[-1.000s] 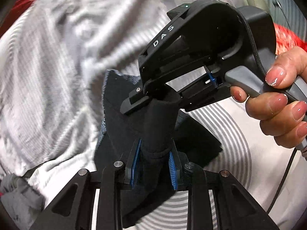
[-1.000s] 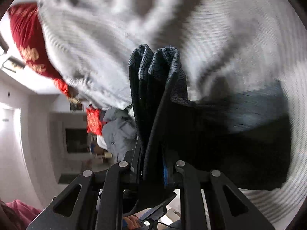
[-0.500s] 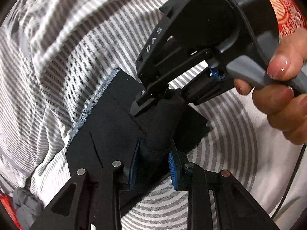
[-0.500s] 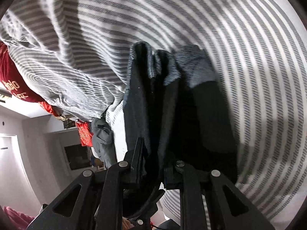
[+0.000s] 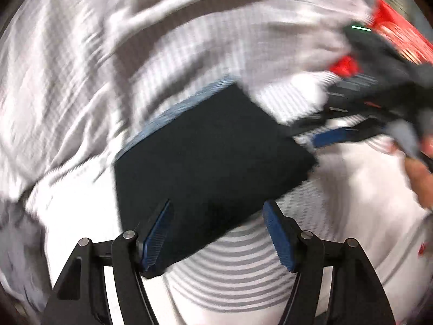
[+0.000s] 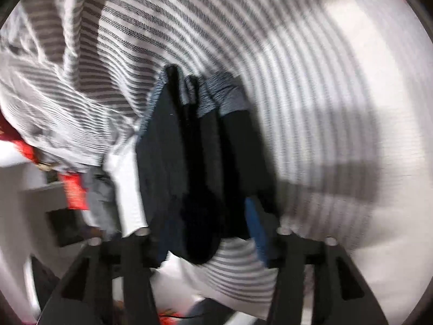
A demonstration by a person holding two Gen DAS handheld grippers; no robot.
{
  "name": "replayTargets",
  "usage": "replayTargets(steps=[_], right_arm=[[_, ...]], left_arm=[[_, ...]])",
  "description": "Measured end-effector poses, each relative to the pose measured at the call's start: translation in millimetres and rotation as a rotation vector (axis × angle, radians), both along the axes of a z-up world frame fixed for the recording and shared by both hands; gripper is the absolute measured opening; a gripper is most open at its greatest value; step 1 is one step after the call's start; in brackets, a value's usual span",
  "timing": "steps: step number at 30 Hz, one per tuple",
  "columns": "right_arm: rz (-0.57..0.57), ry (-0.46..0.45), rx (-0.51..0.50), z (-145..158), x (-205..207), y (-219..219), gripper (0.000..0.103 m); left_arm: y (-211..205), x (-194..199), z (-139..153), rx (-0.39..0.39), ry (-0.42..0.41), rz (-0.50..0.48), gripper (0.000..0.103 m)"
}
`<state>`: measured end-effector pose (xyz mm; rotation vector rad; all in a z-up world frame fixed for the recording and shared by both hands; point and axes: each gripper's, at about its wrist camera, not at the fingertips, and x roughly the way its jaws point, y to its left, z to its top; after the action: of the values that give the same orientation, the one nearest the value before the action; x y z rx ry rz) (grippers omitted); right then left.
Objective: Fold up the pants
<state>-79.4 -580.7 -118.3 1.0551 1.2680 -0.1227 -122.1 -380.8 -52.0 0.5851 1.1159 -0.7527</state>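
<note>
The dark folded pants (image 5: 205, 159) lie flat on the striped bedding (image 5: 238, 254), a lighter blue-grey hem along their far edge. My left gripper (image 5: 216, 205) hangs over their near edge; its jaws are opening and the blue pads (image 5: 159, 233) stand clear of the cloth. At the pants' right corner my right gripper (image 5: 316, 132) is blurred, held by a person's hand (image 5: 422, 178). In the right wrist view the pants (image 6: 189, 168) appear edge-on as stacked layers between the opening jaws of the right gripper (image 6: 203, 224), with the right pad (image 6: 255, 230) off the fabric.
Rumpled grey-and-white striped duvet (image 5: 108, 54) fills the far side. A red patterned cushion (image 5: 395, 38) sits at the upper right. A grey garment (image 6: 100, 197) and a red item (image 6: 74, 189) lie past the bed's edge, beside pale furniture (image 6: 32, 195).
Both grippers were shut on the pants and holding them up; now both have let go, with jaws apart. The pants lie flat on the bedding and the right gripper has drawn back to the right.
</note>
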Motion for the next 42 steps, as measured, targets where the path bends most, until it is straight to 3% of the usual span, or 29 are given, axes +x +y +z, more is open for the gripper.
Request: replayTargets(steps=[4, 5, 7, 11, 17, 30, 42], right_arm=[[0.036, -0.009, -0.119, 28.1, 2.4, 9.1, 0.058], [0.043, -0.014, -0.135, 33.3, 5.0, 12.3, 0.056], [0.060, -0.031, -0.157, 41.5, 10.8, 18.7, 0.039], [0.131, -0.065, -0.196, 53.4, 30.2, 36.6, 0.036], [0.243, -0.036, -0.251, 44.5, 48.1, 63.6, 0.036], [0.262, 0.050, -0.249, 2.6, 42.4, 70.7, 0.035], [0.256, 0.066, -0.247, -12.1, 23.3, 73.3, 0.035]], left_arm=[[20.0, 37.6, -8.3, 0.022, 0.038, 0.143, 0.070], [23.7, 44.7, -10.6, 0.028, 0.038, 0.170, 0.070], [29.5, 59.5, -17.7, 0.038, 0.046, 0.217, 0.070], [34.0, 75.3, -28.7, 0.040, 0.079, 0.281, 0.070], [33.1, 79.8, -44.6, 0.051, 0.100, 0.293, 0.070], [34.3, 81.7, -73.9, 0.067, 0.153, 0.303, 0.070], [25.7, 73.3, -68.5, 0.066, 0.152, 0.295, 0.070]])
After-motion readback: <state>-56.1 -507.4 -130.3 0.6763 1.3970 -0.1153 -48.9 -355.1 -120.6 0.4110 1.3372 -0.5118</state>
